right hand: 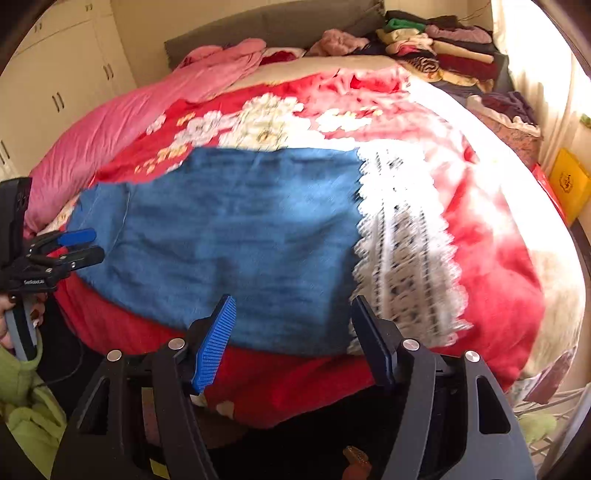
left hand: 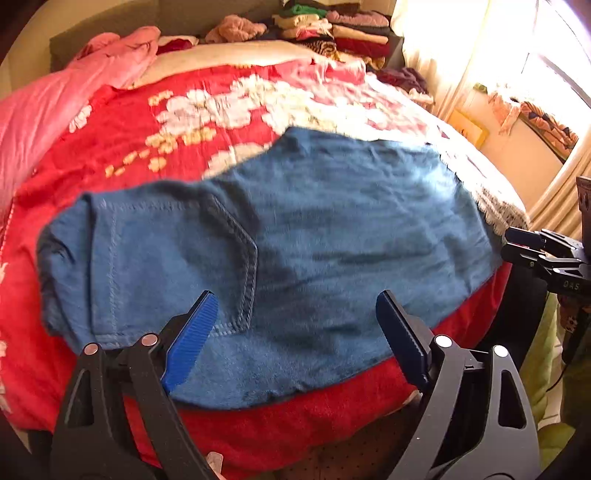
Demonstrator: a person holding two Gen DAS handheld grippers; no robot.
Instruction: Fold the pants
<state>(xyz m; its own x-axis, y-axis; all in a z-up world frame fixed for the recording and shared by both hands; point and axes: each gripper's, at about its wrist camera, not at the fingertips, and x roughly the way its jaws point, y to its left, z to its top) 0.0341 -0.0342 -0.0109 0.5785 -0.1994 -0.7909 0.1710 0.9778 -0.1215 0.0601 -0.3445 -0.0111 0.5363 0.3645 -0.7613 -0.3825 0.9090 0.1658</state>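
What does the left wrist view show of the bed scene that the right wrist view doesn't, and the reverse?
Only the left wrist view: the pants' back pocket with its curved seam, and a window at far right.

Only the right wrist view: white cupboard doors at left, a yellow box at right, and the lace hem in full.

Both: blue pants lying flat on the red floral blanket, a pink quilt, a stack of folded clothes by the headboard, and both grippers open, the left gripper and right gripper, neither holding cloth.
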